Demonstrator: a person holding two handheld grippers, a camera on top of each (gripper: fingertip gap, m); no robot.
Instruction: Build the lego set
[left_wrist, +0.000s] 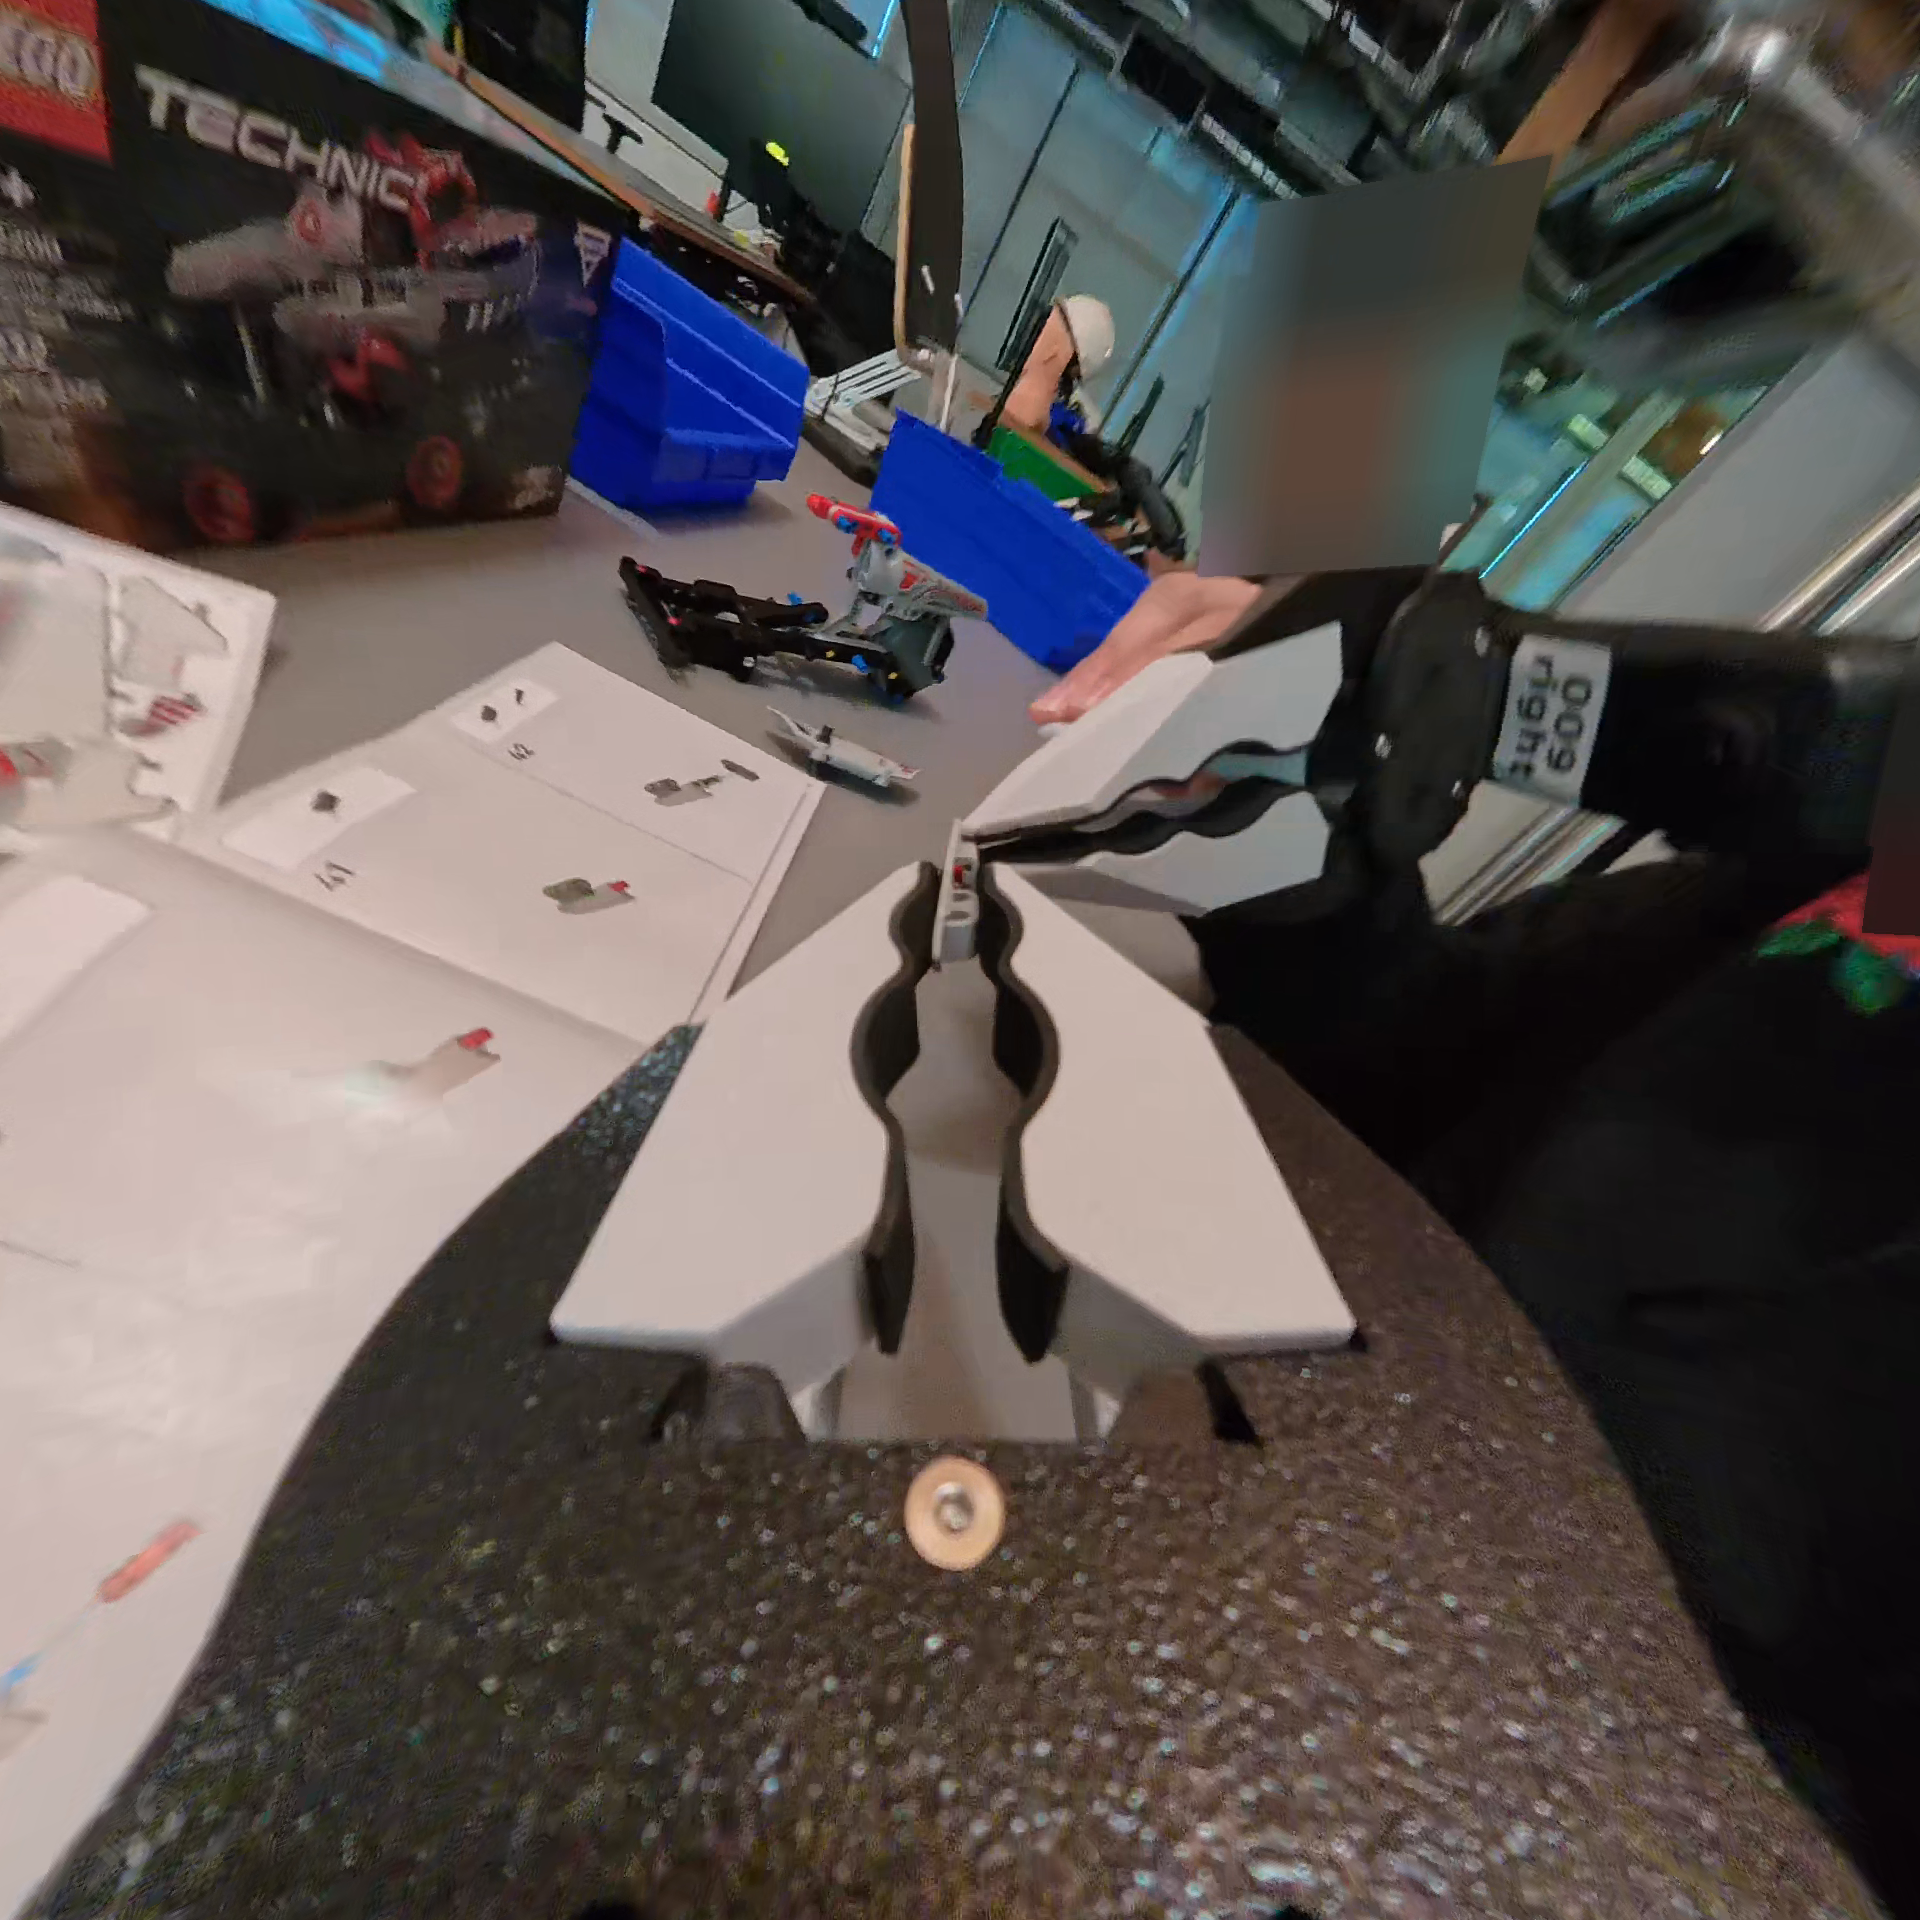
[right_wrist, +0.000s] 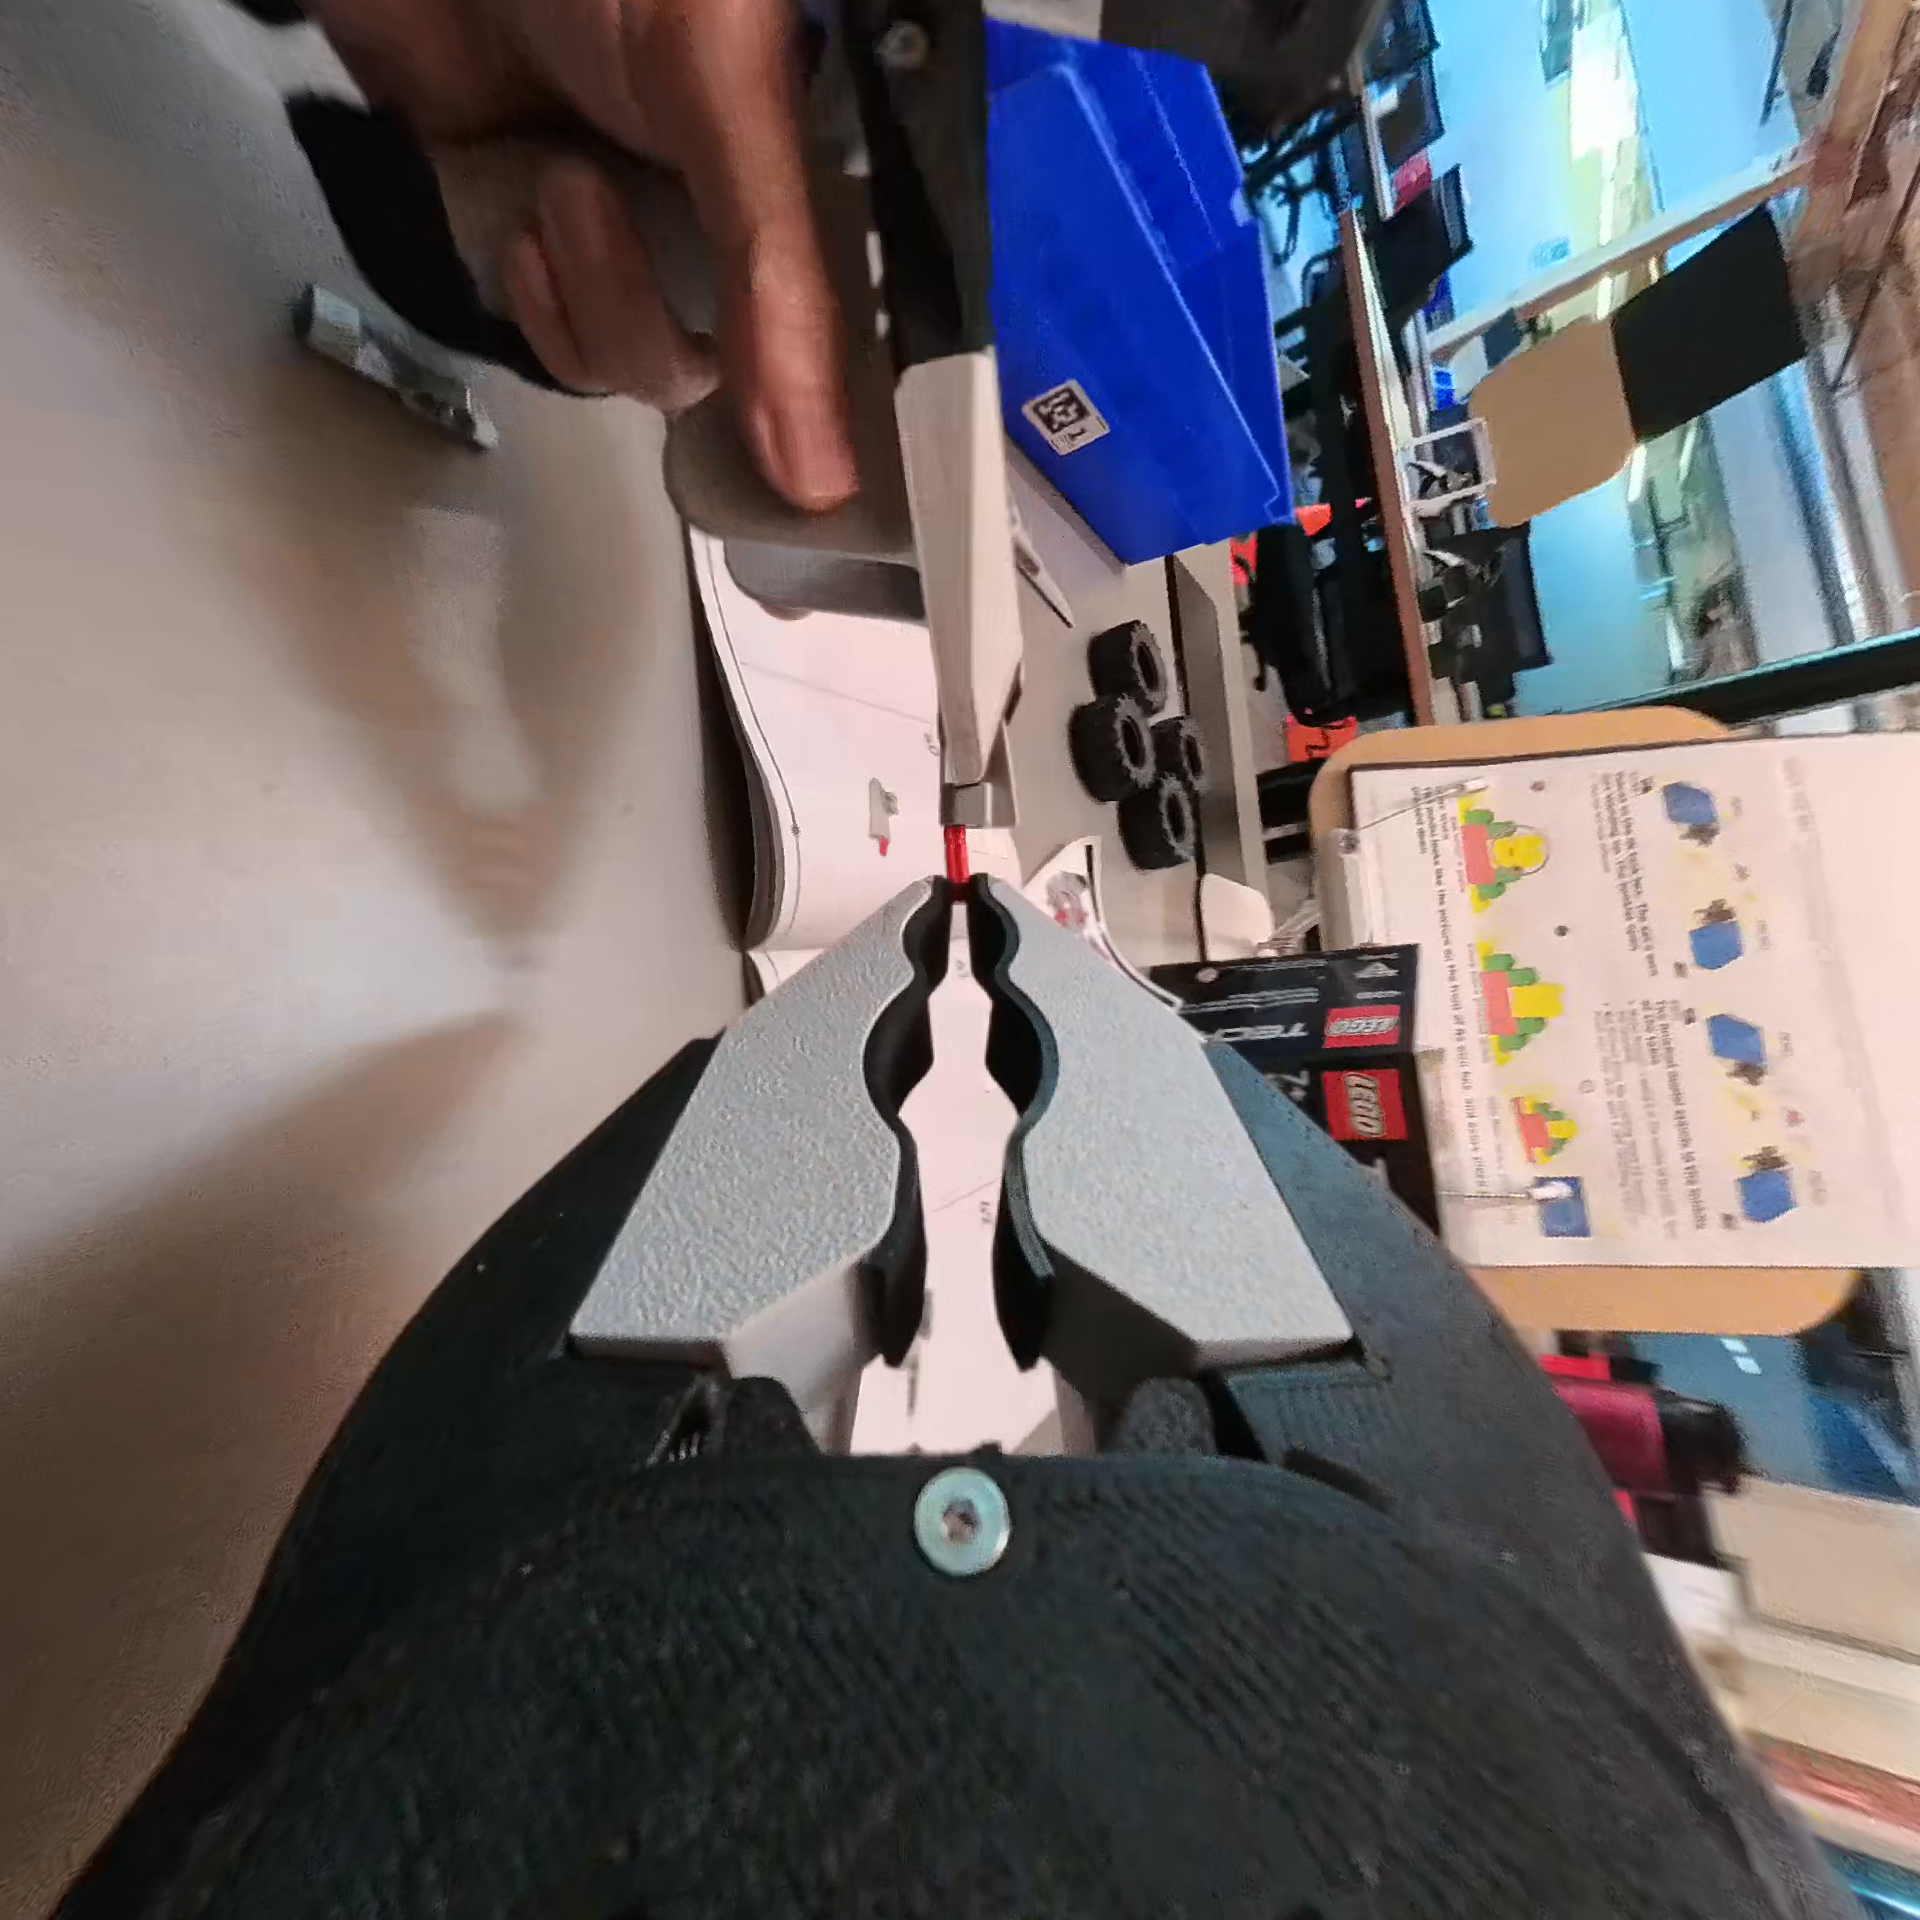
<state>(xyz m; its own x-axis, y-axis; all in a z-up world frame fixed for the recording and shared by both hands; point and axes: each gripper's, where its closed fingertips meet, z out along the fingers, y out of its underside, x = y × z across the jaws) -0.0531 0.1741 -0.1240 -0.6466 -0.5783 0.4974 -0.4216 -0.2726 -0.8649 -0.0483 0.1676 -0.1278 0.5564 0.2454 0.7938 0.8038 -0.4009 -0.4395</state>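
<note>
My left gripper (left_wrist: 954, 883) is shut on a small grey lego beam (left_wrist: 958, 914), held upright at its tips above the table. My right gripper (right_wrist: 956, 888) is shut on a short red pin (right_wrist: 954, 852). The two grippers meet tip to tip. In the right wrist view the red pin points at the end of the grey beam (right_wrist: 964, 802), which the left gripper's fingers (right_wrist: 961, 582) hold from above. In the left wrist view the right gripper (left_wrist: 977, 834) comes in from the right and touches the beam's top.
An open instruction booklet (left_wrist: 499, 831) lies below the grippers. A partly built black and grey model (left_wrist: 821, 634) and a small grey winged part (left_wrist: 847, 758) lie behind it, near blue bins (left_wrist: 686, 395) and the set's box (left_wrist: 291, 291). Black tyres (right_wrist: 1138, 727) lie on the table. Both grippers' tips are close together, under 4 cm apart.
</note>
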